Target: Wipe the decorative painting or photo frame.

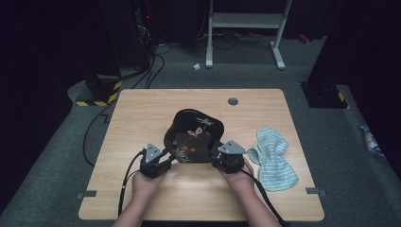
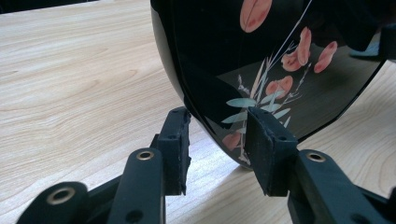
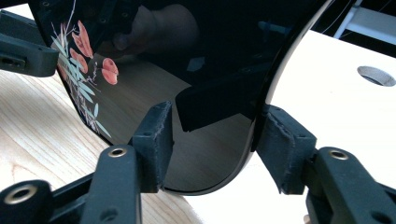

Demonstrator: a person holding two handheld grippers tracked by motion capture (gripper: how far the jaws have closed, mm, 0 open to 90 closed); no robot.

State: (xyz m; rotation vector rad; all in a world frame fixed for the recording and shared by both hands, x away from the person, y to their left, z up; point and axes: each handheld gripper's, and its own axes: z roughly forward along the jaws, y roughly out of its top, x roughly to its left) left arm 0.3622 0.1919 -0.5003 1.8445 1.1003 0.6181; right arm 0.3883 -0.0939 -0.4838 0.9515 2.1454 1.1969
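A black lacquered tray point(image 1: 194, 135) painted with red flowers and pale leaves lies mid-table, and both grippers are at its near rim. My left gripper point(image 1: 171, 156) is at the near left corner. In the left gripper view its jaws point(image 2: 219, 135) straddle the rim of the tray point(image 2: 280, 56), one pad point(image 2: 175, 140) against the outer wall and the other on the painted inside. My right gripper point(image 1: 213, 155) is at the near right corner. In the right gripper view its jaws point(image 3: 215, 135) stand around the tray's point(image 3: 210, 46) rim, and the inner pad point(image 3: 154, 135) is clear of the glossy face.
A blue-and-white striped cloth point(image 1: 272, 158) lies to the right of the tray, close to my right hand. A round cable hole point(image 1: 232, 101) sits near the table's far edge point(image 3: 376, 75). Bare wood stretches to the left and front. Cables and a stand occupy the floor beyond.
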